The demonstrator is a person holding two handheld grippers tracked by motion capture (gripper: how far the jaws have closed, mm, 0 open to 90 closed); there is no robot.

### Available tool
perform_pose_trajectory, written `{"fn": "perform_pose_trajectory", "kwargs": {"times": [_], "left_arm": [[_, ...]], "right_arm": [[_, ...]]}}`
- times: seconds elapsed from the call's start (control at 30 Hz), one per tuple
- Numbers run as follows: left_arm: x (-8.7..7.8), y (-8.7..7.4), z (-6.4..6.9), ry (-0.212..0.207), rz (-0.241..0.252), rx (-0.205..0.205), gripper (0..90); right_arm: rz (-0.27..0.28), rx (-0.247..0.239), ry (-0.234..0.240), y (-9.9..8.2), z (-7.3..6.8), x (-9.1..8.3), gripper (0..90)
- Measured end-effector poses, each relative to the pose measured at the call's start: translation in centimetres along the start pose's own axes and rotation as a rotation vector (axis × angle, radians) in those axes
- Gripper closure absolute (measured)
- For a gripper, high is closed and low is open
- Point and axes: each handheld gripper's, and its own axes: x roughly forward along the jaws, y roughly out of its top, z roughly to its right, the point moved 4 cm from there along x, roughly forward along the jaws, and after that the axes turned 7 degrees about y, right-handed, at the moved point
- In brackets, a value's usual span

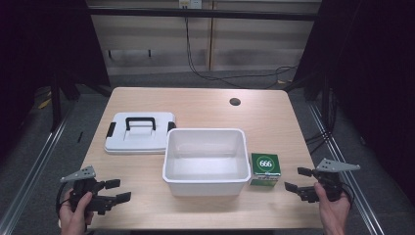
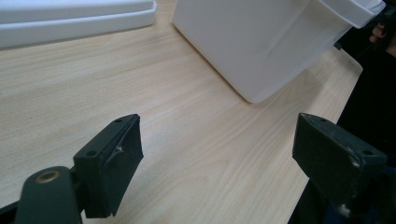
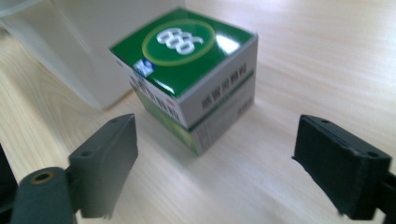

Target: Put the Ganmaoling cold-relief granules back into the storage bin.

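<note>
Nothing's packed yet: box [image 1: 265, 169] sits at the bin's [image 1: 205, 179] 3 o'clock, lid [image 1: 139, 133] off, my right hand-held gripper [image 1: 295, 179] wide, lined up on it.

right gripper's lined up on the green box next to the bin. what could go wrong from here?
1. The green box sits close against the white bin; the right gripper, open, may have little room for its bin-side jaw and could bump the wall.
2. The box sits corner-on between the jaws in the right gripper view, so closing might twist it rather than seat flat.
3. The left gripper is open near the bin's front corner; a careless move could nudge the bin.
</note>
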Motion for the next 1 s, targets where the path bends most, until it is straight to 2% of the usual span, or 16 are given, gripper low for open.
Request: {"fn": "perform_pose_trajectory", "kwargs": {"times": [0.07, 0.13, 0.2, 0.23, 0.33, 0.43, 0.57, 0.63, 0.67, 0.7, 0.77, 0.83, 0.9, 0.93, 1.0], "left_arm": [[0.1, 0.0, 0.0, 0.003, -0.007, 0.005, 16.0], [0.1, 0.0, 0.0, 0.003, -0.008, 0.005, 16.0], [0.1, 0.0, -0.1, 0.004, -0.007, 0.004, 16.0], [0.1, 0.0, -0.1, 0.004, -0.007, 0.005, 16.0], [0.1, 0.0, -0.1, 0.007, -0.010, 0.009, 16.0], [0.1, -0.1, -0.1, 0.010, -0.009, 0.004, 16.0], [0.1, -0.1, 0.0, 0.010, -0.011, 0.002, 16.0], [0.2, 0.0, 0.0, 0.004, -0.010, 0.009, 16.0], [0.2, -0.1, 0.0, 0.006, -0.012, 0.011, 16.0], [0.1, -0.1, 0.0, 0.005, -0.012, 0.011, 16.0], [0.1, 0.0, 0.1, 0.003, -0.005, 0.008, 16.0], [0.1, -0.1, 0.1, 0.002, -0.009, 0.009, 16.0], [0.1, -0.1, 0.1, 0.003, -0.010, 0.008, 16.0], [0.1, -0.1, 0.1, 0.003, -0.010, 0.008, 16.0], [0.1, -0.1, 0.0, 0.009, -0.005, 0.009, 16.0]], "right_arm": [[0.036, -0.018, -0.018, 0.1, -0.1, 0.0, 14.3], [0.050, -0.041, -0.017, 0.3, -0.2, -0.1, 18.1], [0.073, -0.073, 0.011, 0.6, -0.6, -0.3, 23.1], [0.080, -0.086, 0.019, 0.7, -0.7, -0.3, 22.3], [0.093, -0.108, 0.018, 1.1, -1.0, 0.0, 20.1], [0.062, -0.125, 0.048, 1.2, -1.3, 0.3, 24.8], [0.056, -0.115, 0.092, 1.4, -1.6, 0.4, 22.1], [0.060, -0.111, 0.088, 1.7, -1.6, 0.1, 18.8], [0.066, -0.111, 0.082, 2.0, -1.7, -0.1, 13.6], [0.076, -0.128, 0.061, 2.3, -1.6, -0.2, 12.5], [0.097, -0.135, 0.063, 2.8, -1.8, -0.3, 14.4], [0.087, -0.147, 0.067, 3.0, -2.0, -0.2, 14.4], [0.063, -0.169, 0.111, 3.3, -2.2, 0.0, 14.5], [0.063, -0.169, 0.111, 3.3, -2.2, 0.0, 14.5], [0.034, -0.218, 0.205, 4.1, -2.6, -0.2, 16.1]]}}
